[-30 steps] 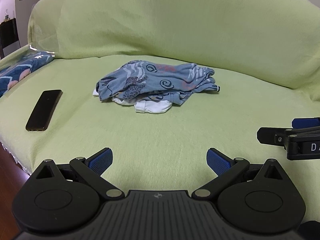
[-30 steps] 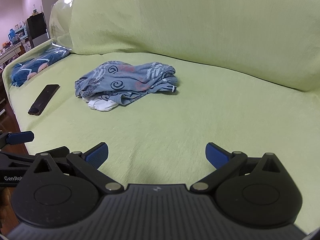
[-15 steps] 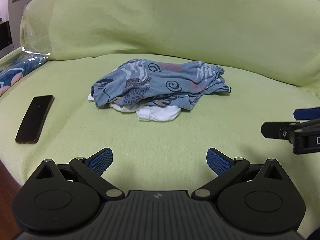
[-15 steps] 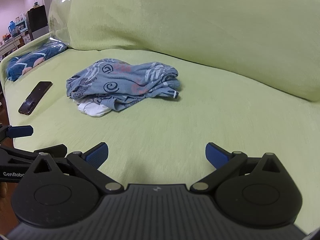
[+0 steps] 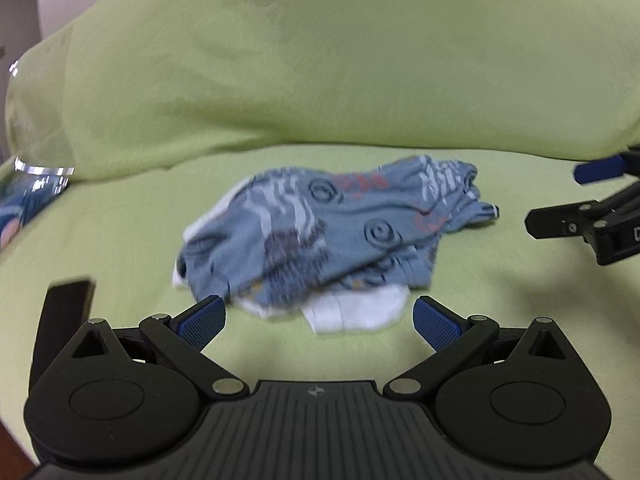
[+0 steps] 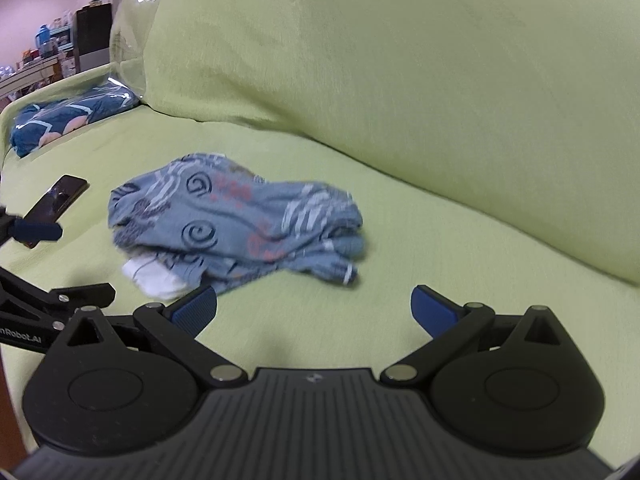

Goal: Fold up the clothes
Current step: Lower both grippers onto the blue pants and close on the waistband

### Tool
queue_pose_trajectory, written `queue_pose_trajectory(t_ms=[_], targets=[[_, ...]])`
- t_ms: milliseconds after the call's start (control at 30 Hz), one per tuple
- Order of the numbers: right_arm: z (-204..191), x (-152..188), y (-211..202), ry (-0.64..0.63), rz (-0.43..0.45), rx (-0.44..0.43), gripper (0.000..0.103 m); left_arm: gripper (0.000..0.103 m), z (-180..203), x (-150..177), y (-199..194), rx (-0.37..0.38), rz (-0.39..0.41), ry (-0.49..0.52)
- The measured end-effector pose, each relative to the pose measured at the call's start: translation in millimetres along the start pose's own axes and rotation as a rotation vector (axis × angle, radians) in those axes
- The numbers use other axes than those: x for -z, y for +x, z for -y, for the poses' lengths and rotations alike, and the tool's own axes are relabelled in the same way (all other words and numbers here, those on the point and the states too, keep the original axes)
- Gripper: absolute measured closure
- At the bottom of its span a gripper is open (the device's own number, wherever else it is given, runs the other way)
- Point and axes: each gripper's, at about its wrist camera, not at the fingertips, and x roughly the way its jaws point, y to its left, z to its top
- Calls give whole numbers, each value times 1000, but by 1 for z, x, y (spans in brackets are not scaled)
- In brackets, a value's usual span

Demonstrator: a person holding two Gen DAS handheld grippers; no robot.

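Note:
A crumpled blue patterned garment lies bunched on the green sofa seat, with white fabric sticking out beneath its near edge. My left gripper is open, its blue pads just short of the pile's near edge. My right gripper is open too, in front of the pile's right end. Each gripper shows at the edge of the other's view, the right one and the left one. Neither holds anything.
A dark phone lies on the seat left of the pile. A bagged blue patterned cloth sits at the sofa's far left end. The green backrest rises right behind the pile. Furniture stands in the room beyond.
Both grippers have moved forward toward the pile, which now looks much larger and nearer. The right gripper sits higher in the left wrist view. Both stayed open.

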Motion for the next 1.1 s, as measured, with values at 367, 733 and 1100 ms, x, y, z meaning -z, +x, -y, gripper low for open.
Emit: queue_pose_trajectory(t_ms=[367,733,1100], targets=[[28,-33,73,0,11,-90,7,24,-12,-28,57,67,4,107],[31,-33,105,42,16,-126,83,87,-15,-23,65,119,17,115],[39,-60,16,20,167,-95,100,96,-8,-62,-14,164,164,118]])
